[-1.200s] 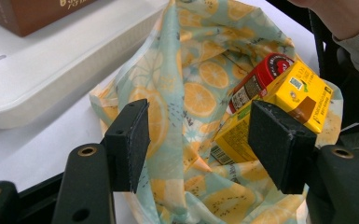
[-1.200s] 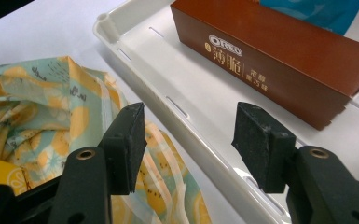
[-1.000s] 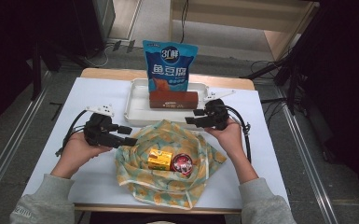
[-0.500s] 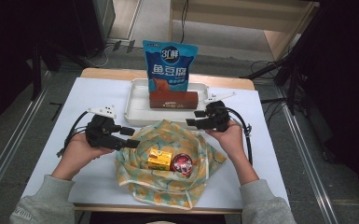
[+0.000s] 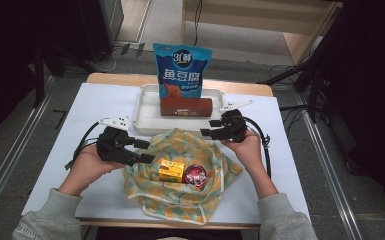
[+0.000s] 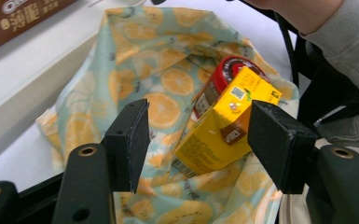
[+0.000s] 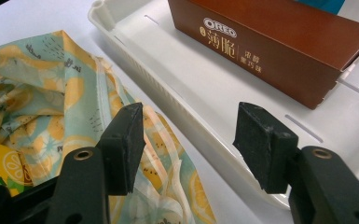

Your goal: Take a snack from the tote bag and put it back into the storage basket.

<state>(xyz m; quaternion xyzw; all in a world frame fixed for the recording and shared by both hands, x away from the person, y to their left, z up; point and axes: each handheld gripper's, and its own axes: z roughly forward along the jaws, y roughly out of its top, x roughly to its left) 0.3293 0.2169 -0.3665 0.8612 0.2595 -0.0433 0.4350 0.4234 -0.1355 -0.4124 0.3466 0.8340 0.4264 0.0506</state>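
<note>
An orange-print cloth bag (image 5: 180, 200) lies open on the white table, holding a yellow carton (image 5: 172, 170) and a red can (image 5: 195, 176). My left gripper (image 5: 147, 152) is at the bag's left edge and open. Its jaws frame the yellow carton (image 6: 214, 140) just ahead, with the red can (image 6: 219, 77) behind it; the pads touch neither. My right gripper (image 5: 206, 133) hovers open at the bag's far right corner. In its own view the right gripper (image 7: 189, 135) has nothing between its pads, above the cloth (image 7: 42, 93) and the tray's rim (image 7: 177, 107).
A white tray (image 5: 145, 112) stands behind the bag with a brown Oreo box (image 5: 186, 106) in it. A blue snack bag (image 5: 182, 70) stands upright at the tray's far side. Black cables trail from both grippers across the table (image 5: 70, 115).
My left gripper has shifted slightly toward the carton and the near edge. The right gripper and the bag's contents stay where they were.
</note>
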